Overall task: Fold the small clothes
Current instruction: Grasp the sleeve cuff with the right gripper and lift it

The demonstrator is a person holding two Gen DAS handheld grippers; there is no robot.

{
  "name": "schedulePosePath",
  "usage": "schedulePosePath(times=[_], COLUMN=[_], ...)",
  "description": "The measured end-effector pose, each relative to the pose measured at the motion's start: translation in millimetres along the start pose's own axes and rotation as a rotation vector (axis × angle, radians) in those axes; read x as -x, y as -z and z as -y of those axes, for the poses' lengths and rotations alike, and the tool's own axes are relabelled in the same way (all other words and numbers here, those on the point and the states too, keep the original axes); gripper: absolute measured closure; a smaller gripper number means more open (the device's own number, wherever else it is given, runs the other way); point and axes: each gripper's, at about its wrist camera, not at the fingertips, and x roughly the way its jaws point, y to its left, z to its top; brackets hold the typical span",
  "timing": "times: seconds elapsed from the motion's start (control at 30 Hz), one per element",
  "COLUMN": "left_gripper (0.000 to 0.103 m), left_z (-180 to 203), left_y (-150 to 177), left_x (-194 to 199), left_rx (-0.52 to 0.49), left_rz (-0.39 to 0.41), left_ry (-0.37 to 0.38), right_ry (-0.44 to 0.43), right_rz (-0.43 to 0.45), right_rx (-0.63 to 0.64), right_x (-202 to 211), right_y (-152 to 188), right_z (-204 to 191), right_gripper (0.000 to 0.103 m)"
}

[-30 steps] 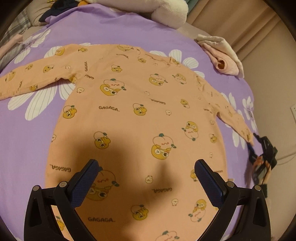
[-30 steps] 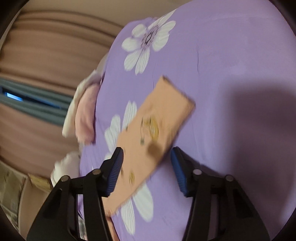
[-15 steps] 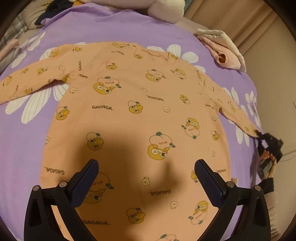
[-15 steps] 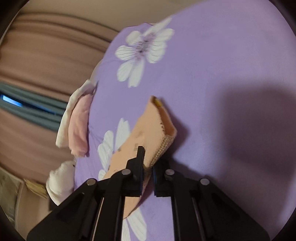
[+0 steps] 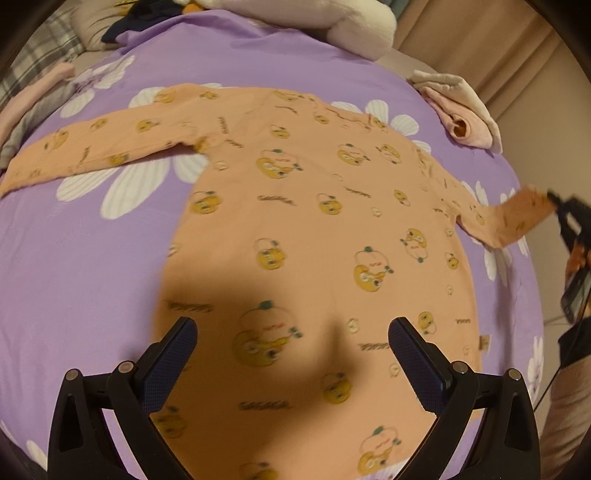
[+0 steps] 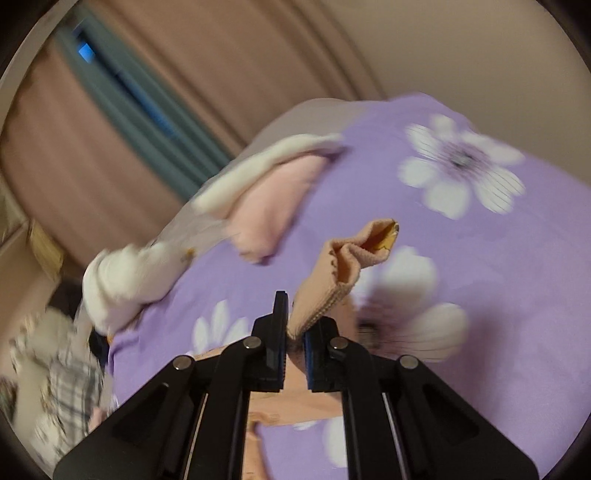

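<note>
Hovering over the lower half of the orange shirt [image 5: 303,236], the left gripper [image 5: 291,354] points steeply down with its two blue-padded jaws spread wide and nothing between them. One shirt lies face up, spread flat across the purple flowered bedspread [image 5: 85,266]; its left sleeve [image 5: 99,147] stretches out flat toward the left edge. At the far right of the left wrist view, the right gripper [image 5: 565,218] has the cuff of the right sleeve [image 5: 517,218] lifted off the bedspread. In the right wrist view the right gripper [image 6: 293,343] is pinched tight on that ribbed cuff [image 6: 332,280], whose open end stands up above the jaws.

Two sleeves show, and two grippers. Beyond the shirt's right shoulder sits a small pile of pink and cream folded clothes [image 5: 461,110], well apart from the shirt. A white plush toy [image 5: 354,33] and dark clothing [image 5: 136,22] lie at the bed's far end, with tan curtains [image 6: 184,74] behind. Blur softens much of both views.
</note>
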Motion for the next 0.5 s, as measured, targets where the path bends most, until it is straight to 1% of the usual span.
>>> schedulePosePath(times=[0.07, 0.13, 0.2, 0.27, 0.37, 0.5], left_gripper=[0.001, 0.001, 0.001, 0.001, 0.001, 0.001], left_z=[-8.9, -19.6, -31.5, -42.8, -57.7, -78.0], left_y=[1.3, 2.1, 3.1, 4.7, 6.9, 7.2], left_x=[4.4, 9.7, 14.9, 18.5, 20.2, 17.6], left_rx=[0.008, 0.022, 0.043, 0.063, 0.084, 0.127], left_rz=[0.007, 0.019, 0.029, 0.037, 0.039, 0.026], left_ry=[-0.015, -0.023, -0.019, -0.020, -0.030, -0.047], right_ry=[-0.025, -0.055, -0.080, -0.087, -0.093, -0.103], right_rz=[-0.006, -0.017, -0.028, -0.041, -0.061, -0.103], right_rx=[0.053, 0.119, 0.186, 0.267, 0.421, 0.582], right_x=[-3.4, -7.9, -11.0, -18.0, -30.1, -55.7], right_y=[0.3, 2.3, 9.6, 19.2, 45.7, 82.0], right_z=[-33.5, -77.0, -115.3, -155.1, -210.5, -259.4], right_gripper=[0.095, 0.095, 0.095, 0.095, 0.095, 0.095])
